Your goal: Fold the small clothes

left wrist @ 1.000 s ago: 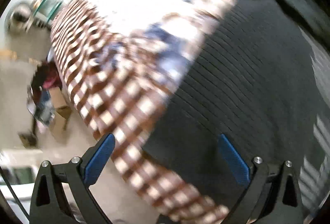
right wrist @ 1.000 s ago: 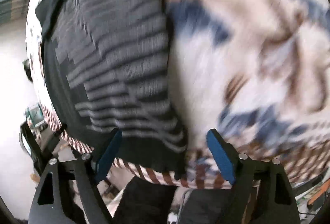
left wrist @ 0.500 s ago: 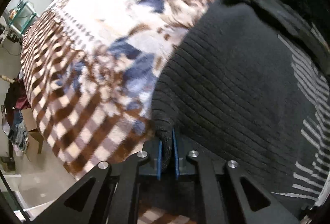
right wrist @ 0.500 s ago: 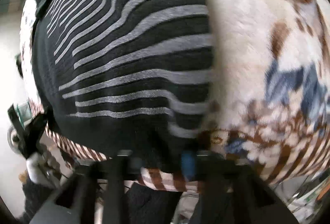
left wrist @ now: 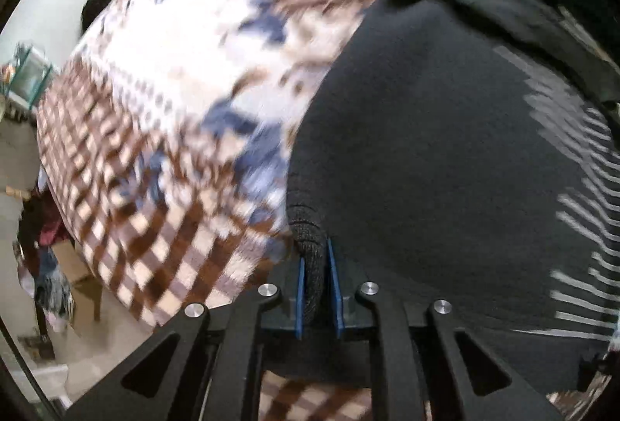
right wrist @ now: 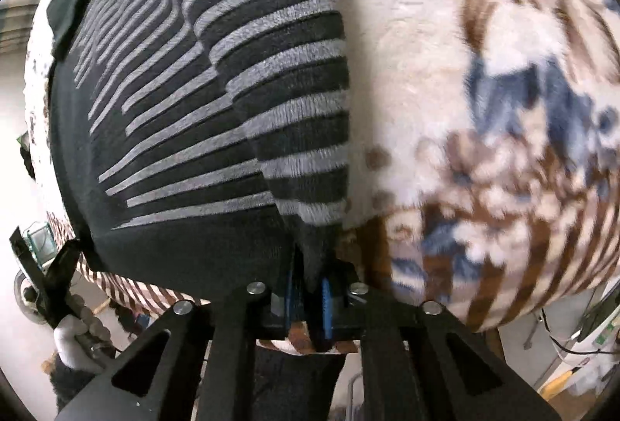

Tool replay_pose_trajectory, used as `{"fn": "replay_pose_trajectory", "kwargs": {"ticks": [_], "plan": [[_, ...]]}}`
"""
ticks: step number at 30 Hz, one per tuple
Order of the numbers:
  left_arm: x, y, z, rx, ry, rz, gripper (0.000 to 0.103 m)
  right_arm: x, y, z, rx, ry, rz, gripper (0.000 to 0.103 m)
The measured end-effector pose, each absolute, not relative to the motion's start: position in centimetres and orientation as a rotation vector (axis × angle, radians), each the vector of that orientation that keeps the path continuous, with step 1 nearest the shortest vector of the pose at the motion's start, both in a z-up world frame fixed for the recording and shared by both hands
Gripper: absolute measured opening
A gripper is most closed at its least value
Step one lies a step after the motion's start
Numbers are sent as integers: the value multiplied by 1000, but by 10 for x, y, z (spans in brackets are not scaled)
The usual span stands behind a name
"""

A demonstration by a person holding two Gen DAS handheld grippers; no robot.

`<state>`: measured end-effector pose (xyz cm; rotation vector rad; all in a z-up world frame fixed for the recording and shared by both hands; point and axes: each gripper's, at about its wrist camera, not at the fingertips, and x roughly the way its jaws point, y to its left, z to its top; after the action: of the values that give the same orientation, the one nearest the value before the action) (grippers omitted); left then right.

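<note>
Two grippers pinched one dark striped sweater [right wrist: 217,119] on a fleece blanket [right wrist: 484,80].
Left gripper [left wrist: 314,279] clamped a corner fold; right gripper [right wrist: 308,291] clamped the opposite corner.

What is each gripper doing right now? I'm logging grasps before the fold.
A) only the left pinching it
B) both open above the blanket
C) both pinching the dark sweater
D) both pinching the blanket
C: the left gripper and the right gripper each clamp an edge of the sweater.

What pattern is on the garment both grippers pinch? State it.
Black knit with grey horizontal stripes; the garment shows best in the right wrist view.
</note>
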<state>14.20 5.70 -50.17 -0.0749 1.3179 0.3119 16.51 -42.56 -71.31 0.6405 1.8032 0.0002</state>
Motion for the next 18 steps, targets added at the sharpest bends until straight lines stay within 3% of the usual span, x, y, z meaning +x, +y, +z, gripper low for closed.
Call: {"fn": "replay_pose_trajectory", "kwargs": {"ticks": [1, 2, 3, 4, 5, 11, 18], "plan": [[142, 49, -492, -42, 1302, 305, 23, 171, -425, -714, 668, 1822, 24, 24], [143, 41, -483, -20, 1291, 308, 44, 175, -426, -711, 700, 1826, 47, 41], [143, 33, -472, -10, 1272, 303, 58, 177, -430, -702, 730, 1807, 71, 51], [143, 22, -461, 9, 1250, 311, 87, 179, -435, -694, 751, 1784, 94, 70], [142, 9, -450, 28, 1231, 314, 96, 182, -440, -683, 776, 1760, 117, 78], [160, -108, -423, 209, 1195, 218, 96, 195, -492, -632, 838, 1656, 123, 79], [117, -294, -480, 438, 1287, -134, 96, 222, -598, -587, 773, 1532, -20, 79]]}}
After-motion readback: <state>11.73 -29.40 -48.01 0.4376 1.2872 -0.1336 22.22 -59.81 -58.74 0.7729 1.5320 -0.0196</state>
